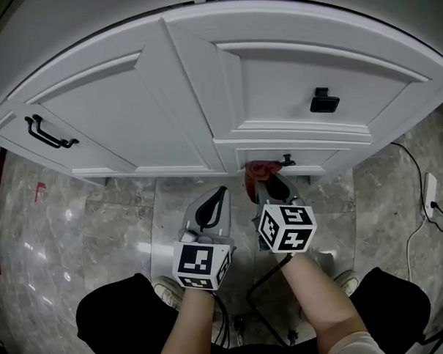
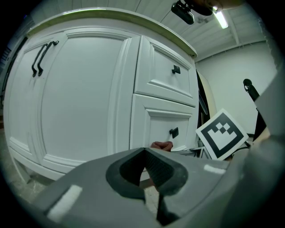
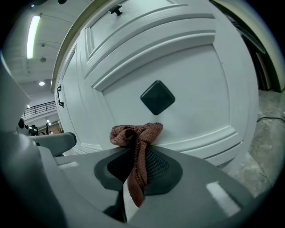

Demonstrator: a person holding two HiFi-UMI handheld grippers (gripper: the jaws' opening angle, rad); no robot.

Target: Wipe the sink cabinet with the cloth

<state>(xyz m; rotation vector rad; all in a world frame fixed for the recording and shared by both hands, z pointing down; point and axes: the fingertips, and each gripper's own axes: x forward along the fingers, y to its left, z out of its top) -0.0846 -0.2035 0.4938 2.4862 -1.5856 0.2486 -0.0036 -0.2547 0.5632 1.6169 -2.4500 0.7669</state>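
Note:
The white sink cabinet (image 1: 188,98) curves across the head view, with a door at left and two drawers at right. My right gripper (image 1: 269,183) is shut on a reddish-brown cloth (image 3: 136,136), bunched at the jaw tips and pressed against the lower drawer front (image 3: 187,102), just below its black square knob (image 3: 157,97). The cloth (image 1: 262,169) shows at the drawer's bottom edge in the head view. My left gripper (image 1: 214,202) hangs over the floor short of the cabinet, jaws shut with nothing between them (image 2: 144,153). The cloth (image 2: 161,145) peeks past its tips.
A black bar handle (image 1: 49,133) sits on the left door, a black knob (image 1: 324,101) on the upper drawer. Glossy grey marble floor (image 1: 95,226) lies below. A white power strip with cable (image 1: 430,196) lies at the right. My shoes (image 1: 169,289) stand close to the cabinet.

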